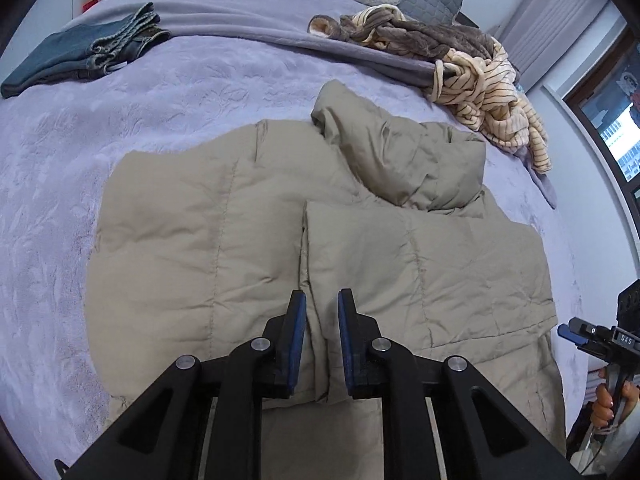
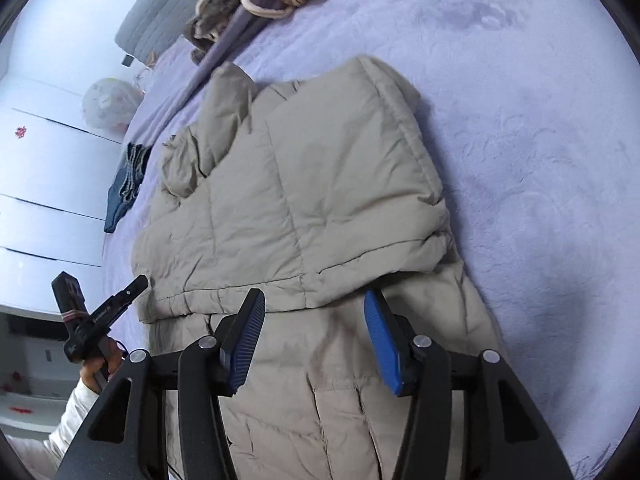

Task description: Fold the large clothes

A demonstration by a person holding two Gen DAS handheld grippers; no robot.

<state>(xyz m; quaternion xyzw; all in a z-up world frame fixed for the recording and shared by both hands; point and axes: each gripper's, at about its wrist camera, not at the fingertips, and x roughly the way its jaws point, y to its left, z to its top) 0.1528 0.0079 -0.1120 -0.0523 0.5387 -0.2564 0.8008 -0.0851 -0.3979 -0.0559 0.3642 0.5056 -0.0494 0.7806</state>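
While half-folded, beige puffer jacket, creased

Left wrist view: white letters "DAS" legible on the black body of the right tongs. Right wrist view: white lettering on the left tongs body, too small to read. No other legible text.

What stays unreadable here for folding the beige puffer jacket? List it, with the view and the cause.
- Puffer jacket hem: left wrist view, covered by the left gripper and cut off by the bottom edge.
- Sleeves: both views, not distinguishable among the folded panels.
- Whether the left gripper pinches fabric: jaws narrow, contact unclear.
- Folded jeans: right wrist view, partly behind the jacket.
- Right gripper: jaws apart above the jacket; contact unclear.
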